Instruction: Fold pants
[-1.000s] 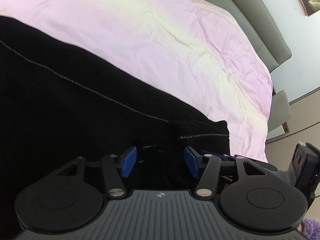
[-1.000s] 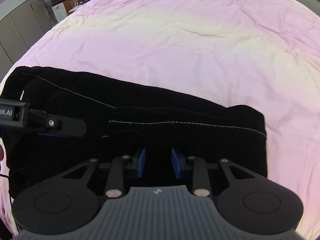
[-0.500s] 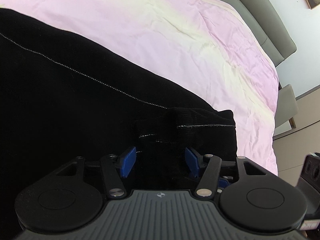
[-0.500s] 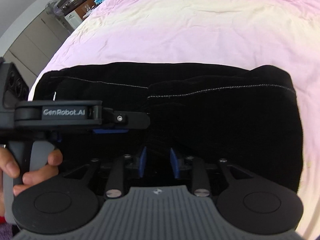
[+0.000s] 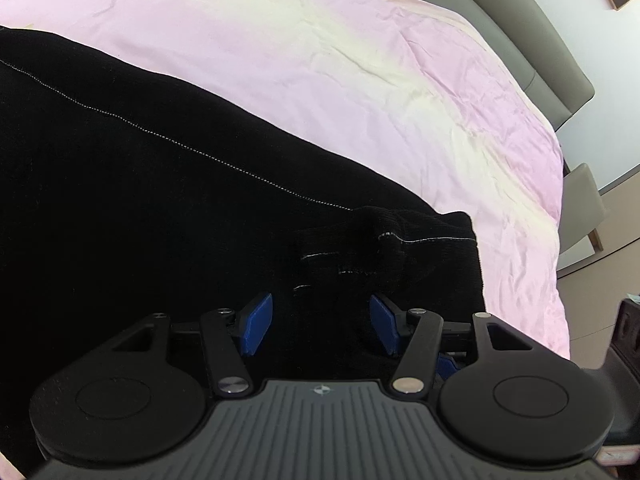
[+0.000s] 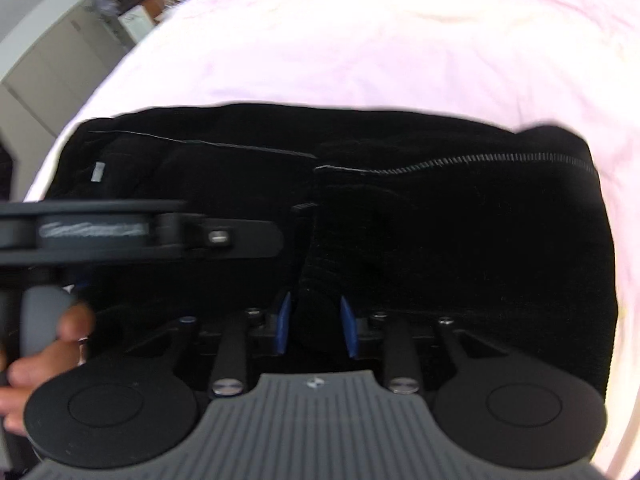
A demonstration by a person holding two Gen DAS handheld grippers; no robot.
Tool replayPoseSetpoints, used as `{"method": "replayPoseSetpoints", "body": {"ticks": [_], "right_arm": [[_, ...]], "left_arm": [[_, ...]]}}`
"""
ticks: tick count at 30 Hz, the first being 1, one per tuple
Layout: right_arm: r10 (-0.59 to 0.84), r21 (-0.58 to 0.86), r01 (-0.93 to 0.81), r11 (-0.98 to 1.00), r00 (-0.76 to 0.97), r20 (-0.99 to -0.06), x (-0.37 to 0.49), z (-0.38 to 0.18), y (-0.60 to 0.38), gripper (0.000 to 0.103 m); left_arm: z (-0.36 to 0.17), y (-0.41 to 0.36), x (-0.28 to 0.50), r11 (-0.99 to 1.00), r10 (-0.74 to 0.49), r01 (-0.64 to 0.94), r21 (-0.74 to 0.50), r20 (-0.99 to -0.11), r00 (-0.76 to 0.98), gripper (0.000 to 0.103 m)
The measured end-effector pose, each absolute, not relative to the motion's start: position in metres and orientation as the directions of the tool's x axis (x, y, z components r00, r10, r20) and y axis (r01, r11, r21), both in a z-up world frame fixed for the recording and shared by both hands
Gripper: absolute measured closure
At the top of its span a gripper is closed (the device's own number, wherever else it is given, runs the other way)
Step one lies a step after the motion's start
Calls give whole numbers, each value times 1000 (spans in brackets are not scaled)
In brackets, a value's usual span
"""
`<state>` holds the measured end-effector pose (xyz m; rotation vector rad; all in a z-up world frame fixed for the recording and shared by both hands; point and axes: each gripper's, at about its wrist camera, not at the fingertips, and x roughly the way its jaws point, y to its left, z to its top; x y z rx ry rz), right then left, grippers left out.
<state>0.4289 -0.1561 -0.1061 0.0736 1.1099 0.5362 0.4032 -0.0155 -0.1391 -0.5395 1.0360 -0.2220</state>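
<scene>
Black pants on pink bedspread

Saw right gripper closing on a black pants fold atop pink bedding, left gripper alongside.

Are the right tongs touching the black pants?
Touching. In the right wrist view the right tongs are closing, their blue pads squeezing a bunched fold of the black pants between them.

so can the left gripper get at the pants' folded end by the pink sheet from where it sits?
Probably yes. The left gripper hangs over the black pants, jaws apart, with the folded end just ahead and nothing lying across it. Only bare pink sheet lies beyond.
</scene>
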Motion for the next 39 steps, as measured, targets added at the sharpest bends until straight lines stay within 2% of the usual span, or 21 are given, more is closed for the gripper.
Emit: {"method": "replayPoseSetpoints", "body": {"ticks": [4,9,11,15,16,18,19,20,21,23,25,29,33,36,39], "right_arm": [[524,378,-435,817,288,-802,417,-92,-152,80],[500,359,-439,824,264,-825,422,-116,-142,79],[500,358,-438,824,268,-823,424,-122,-139,78],[486,332,-456,826,274,-830,426,-117,-138,73],[480,325,-461,826,273,-833,425,-115,-140,72],[473,317,-469,825,265,-840,421,-110,-144,62],[468,311,-470,826,264,-843,419,-106,-152,60],[459,299,-471,830,271,-846,418,-102,-157,58],[444,282,-468,838,282,-850,417,-99,-164,56],[418,260,-439,860,313,-853,415,-92,-180,54],[388,242,-390,889,355,-851,414,-86,-200,53],[321,209,-291,934,423,-847,405,-80,-236,53],[296,201,-242,949,477,-827,405,-73,-261,53],[298,189,-254,948,509,-808,411,-73,-261,54],[301,169,-284,944,531,-792,419,-73,-252,64]], "left_arm": [[-142,-16,408,808,-489,-57,-586,-722,490,38],[-155,-29,415,841,-462,-56,-538,-769,442,33],[-166,-34,421,875,-407,-74,-478,-811,420,33],[-184,-37,428,870,-417,-77,-487,-810,413,28],[-185,-39,428,873,-417,-64,-483,-809,414,31],[-185,-44,429,889,-401,-36,-457,-814,420,39],[-184,-46,429,891,-403,-18,-453,-809,427,49],[-183,-46,429,889,-409,-10,-458,-803,433,54],[-182,-47,428,890,-405,-10,-455,-802,439,56],[-178,-46,422,892,-402,6,-452,-787,468,69],[-163,-53,416,892,-407,37,-451,-763,502,74],[-121,-55,415,910,-399,146,-388,-725,561,77],[-94,-47,434,933,-359,199,-300,-749,557,77],[-103,-36,448,946,-323,181,-267,-797,510,77],[-125,-25,458,943,-331,133,-306,-812,481,77]]}}
